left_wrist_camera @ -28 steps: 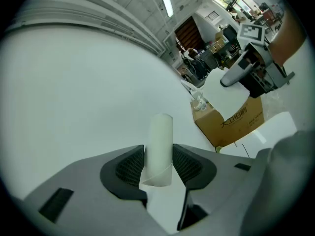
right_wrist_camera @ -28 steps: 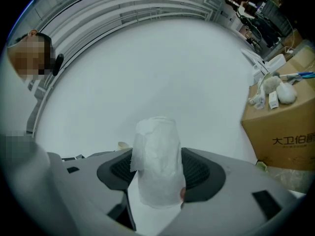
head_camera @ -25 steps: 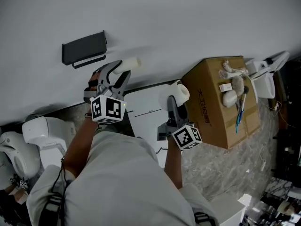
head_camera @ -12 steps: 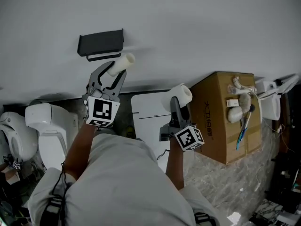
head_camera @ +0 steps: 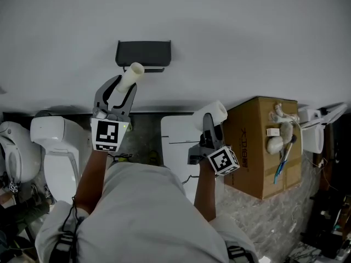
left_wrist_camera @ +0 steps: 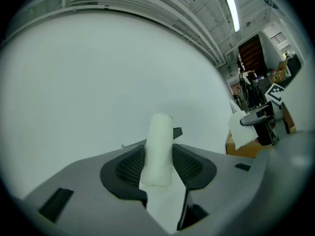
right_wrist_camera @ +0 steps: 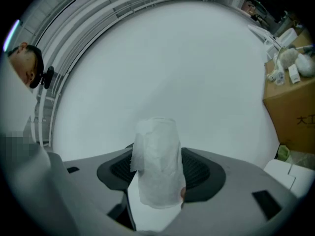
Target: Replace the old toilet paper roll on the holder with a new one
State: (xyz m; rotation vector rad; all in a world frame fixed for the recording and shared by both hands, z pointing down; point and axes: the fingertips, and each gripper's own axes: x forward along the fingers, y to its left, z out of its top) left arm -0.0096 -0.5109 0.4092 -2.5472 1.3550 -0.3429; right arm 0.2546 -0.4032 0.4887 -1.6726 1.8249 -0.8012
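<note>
A dark holder (head_camera: 143,53) is fixed to the white wall. My left gripper (head_camera: 122,87) is shut on a slim white tube-like roll (head_camera: 130,75), and the roll's far end lies just under the holder's lower edge. In the left gripper view the tube (left_wrist_camera: 159,146) stands between the pads, with a corner of the holder (left_wrist_camera: 176,132) behind it. My right gripper (head_camera: 209,123) is lower and to the right, shut on a thicker white toilet paper roll (head_camera: 211,113). That roll (right_wrist_camera: 158,161) has a loose sheet edge and faces the bare wall.
A white toilet (head_camera: 55,147) stands at the left. A white flat-topped unit (head_camera: 178,138) sits below the right gripper. A cardboard box (head_camera: 263,147) at the right carries several small items. A dark floor strip runs along the wall's foot.
The left gripper has carried the slim tube up towards the holder and rolled more upright; its tip now sits right below it. The right gripper drifted slightly, still holding its roll.
</note>
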